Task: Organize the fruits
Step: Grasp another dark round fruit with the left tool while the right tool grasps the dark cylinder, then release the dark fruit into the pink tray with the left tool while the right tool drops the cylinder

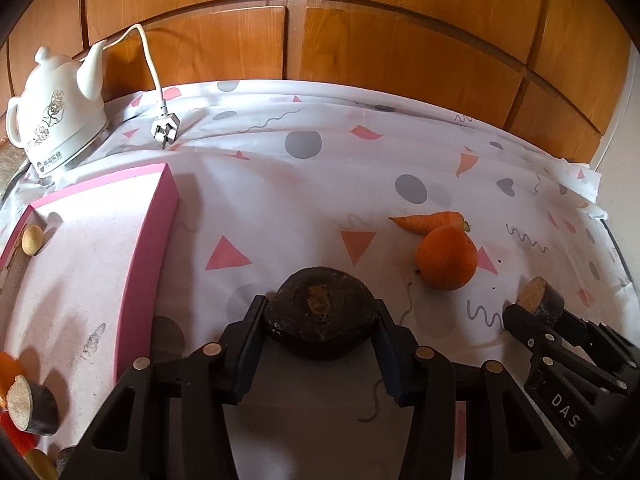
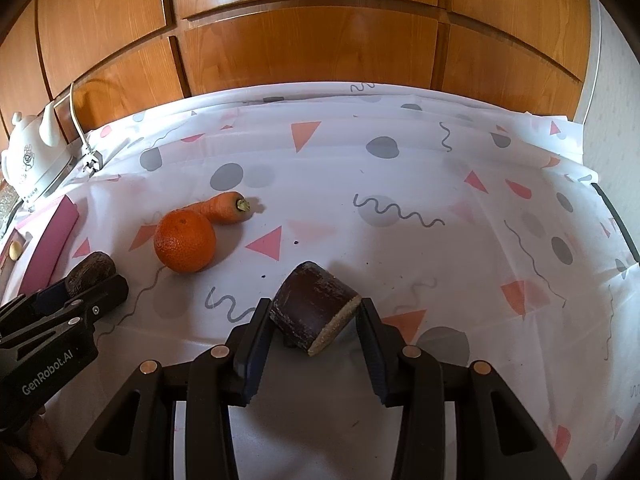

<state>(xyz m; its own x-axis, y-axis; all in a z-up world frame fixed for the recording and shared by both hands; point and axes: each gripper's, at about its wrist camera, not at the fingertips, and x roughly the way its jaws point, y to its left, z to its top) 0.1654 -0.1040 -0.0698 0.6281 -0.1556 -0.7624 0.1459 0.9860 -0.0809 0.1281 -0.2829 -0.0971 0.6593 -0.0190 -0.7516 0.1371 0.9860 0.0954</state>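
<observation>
My left gripper [image 1: 320, 312] is shut on a dark round fruit [image 1: 320, 316] and holds it just right of the pink tray [image 1: 148, 248]. My right gripper [image 2: 314, 316] is shut on a dark cut piece with a tan face [image 2: 316, 312]; it also shows in the left wrist view [image 1: 540, 300]. An orange [image 1: 447, 258] and a carrot [image 1: 432, 220] lie together on the cloth between the grippers, also in the right wrist view, orange [image 2: 185, 240] and carrot [image 2: 224, 208]. The tray holds a small tan ball [image 1: 32, 239], another dark cut piece [image 1: 32, 410] and orange items at its near corner.
A white kettle [image 1: 56, 116] with its cord and plug [image 1: 165, 130] stands at the back left. A patterned white cloth [image 2: 400, 184] covers the table. Wooden cabinet doors [image 1: 320, 20] rise behind. The table's right edge shows in the right wrist view [image 2: 616, 220].
</observation>
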